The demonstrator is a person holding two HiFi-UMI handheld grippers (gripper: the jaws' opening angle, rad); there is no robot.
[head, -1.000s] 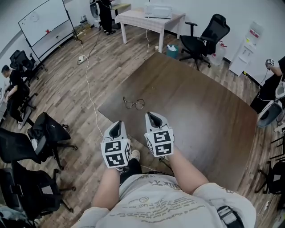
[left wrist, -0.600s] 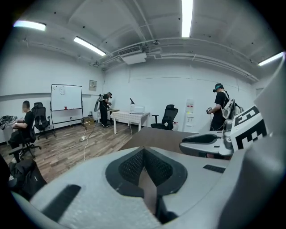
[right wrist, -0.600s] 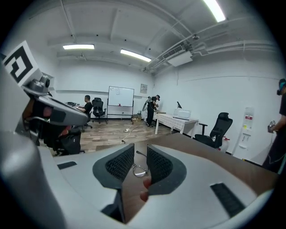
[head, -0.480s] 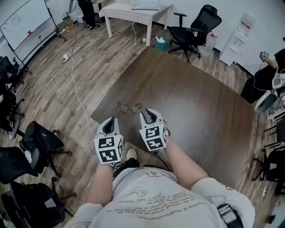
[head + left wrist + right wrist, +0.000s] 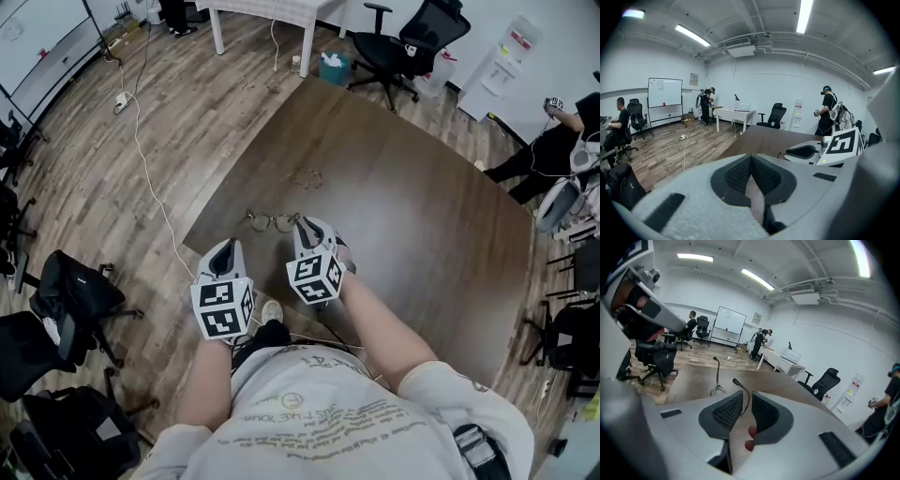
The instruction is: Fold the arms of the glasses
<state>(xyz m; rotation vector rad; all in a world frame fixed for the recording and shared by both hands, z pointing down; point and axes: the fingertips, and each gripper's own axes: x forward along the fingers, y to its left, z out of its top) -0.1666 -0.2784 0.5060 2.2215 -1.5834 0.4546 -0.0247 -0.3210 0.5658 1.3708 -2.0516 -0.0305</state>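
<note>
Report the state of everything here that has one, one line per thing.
glasses: lying on the table, both arms unfolded.
right claw: jaws slightly apart around one glasses arm, not clamped.
left claw: jaws together, nothing between them.

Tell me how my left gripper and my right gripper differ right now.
Jaws: the left gripper has its jaws together with nothing between them. The right gripper has its jaws slightly apart around one upright arm of the glasses.
Place: the right gripper is over the table at the glasses. The left gripper sits back at the table's near edge, apart from them.
Both point forward, side by side.
</note>
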